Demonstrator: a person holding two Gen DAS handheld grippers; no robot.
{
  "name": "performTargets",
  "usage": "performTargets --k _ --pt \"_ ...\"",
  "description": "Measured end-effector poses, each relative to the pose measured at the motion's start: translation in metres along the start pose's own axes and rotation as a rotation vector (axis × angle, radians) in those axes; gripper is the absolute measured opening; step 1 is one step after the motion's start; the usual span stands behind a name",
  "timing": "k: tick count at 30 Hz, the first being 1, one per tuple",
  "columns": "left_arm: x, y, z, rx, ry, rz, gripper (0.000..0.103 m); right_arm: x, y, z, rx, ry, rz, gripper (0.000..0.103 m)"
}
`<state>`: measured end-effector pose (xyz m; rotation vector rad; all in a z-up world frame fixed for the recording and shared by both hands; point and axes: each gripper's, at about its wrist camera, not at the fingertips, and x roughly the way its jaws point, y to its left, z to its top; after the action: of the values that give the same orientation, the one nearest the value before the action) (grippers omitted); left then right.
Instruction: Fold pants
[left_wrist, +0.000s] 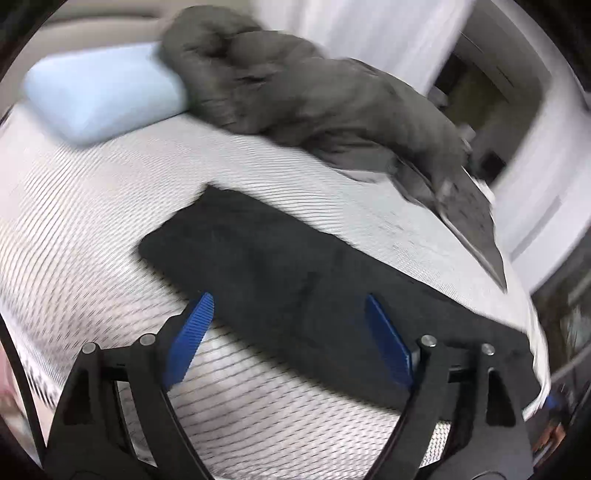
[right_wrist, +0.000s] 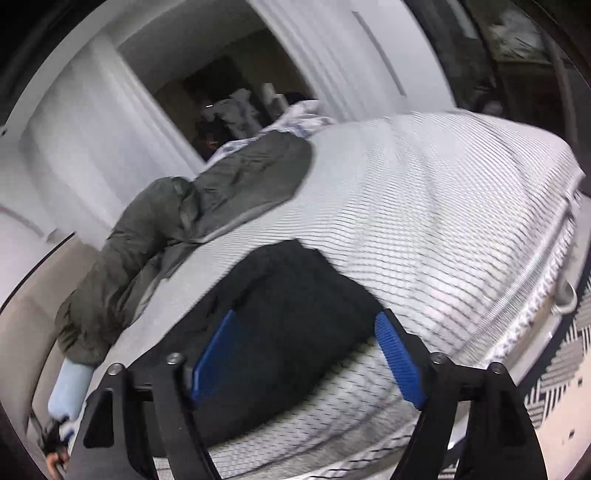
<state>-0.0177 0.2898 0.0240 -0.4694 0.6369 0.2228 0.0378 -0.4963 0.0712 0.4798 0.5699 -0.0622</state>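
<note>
The black pants (left_wrist: 280, 269) lie flat in a long band on the white ribbed mattress (left_wrist: 92, 236). My left gripper (left_wrist: 288, 325) is open, its blue pads (left_wrist: 190, 338) spread just above the pants' near edge, holding nothing. In the right wrist view the pants (right_wrist: 291, 314) lie on the mattress (right_wrist: 443, 206) as a dark folded slab. My right gripper (right_wrist: 306, 347) is open above them, with one blue pad (right_wrist: 212, 356) over the cloth and the other at its right edge.
A crumpled grey-green blanket (left_wrist: 295, 96) (right_wrist: 177, 214) lies across the far side of the bed. A light blue pillow (left_wrist: 99, 92) sits beside it. The mattress edge (right_wrist: 546, 280) drops to a patterned floor (right_wrist: 565, 362). White closet doors stand behind.
</note>
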Motion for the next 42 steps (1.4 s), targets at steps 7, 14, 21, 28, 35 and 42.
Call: performTargets --k 7,14,21,28,35,42 --pt "0.094 -0.073 0.01 0.192 0.254 0.087 0.081 0.022 0.039 -0.001 -0.085 0.043 0.037 0.086" --pt "0.141 -0.082 0.005 0.26 0.296 0.302 0.078 0.041 0.044 -0.004 -0.134 0.072 -0.004 0.086" --pt "0.139 -0.07 0.011 0.301 0.257 0.26 0.029 0.056 0.016 -0.006 -0.083 0.076 -0.028 0.086" --pt "0.141 -0.081 0.041 0.258 0.169 0.251 0.003 0.063 0.015 -0.004 -0.065 0.066 -0.016 0.087" --pt "0.145 -0.086 0.053 0.286 0.169 0.271 0.004 0.061 0.016 -0.001 -0.078 0.067 -0.015 0.087" --pt "0.151 -0.089 0.046 0.281 0.224 0.222 0.019 0.063 0.02 0.003 -0.098 0.077 -0.025 0.087"
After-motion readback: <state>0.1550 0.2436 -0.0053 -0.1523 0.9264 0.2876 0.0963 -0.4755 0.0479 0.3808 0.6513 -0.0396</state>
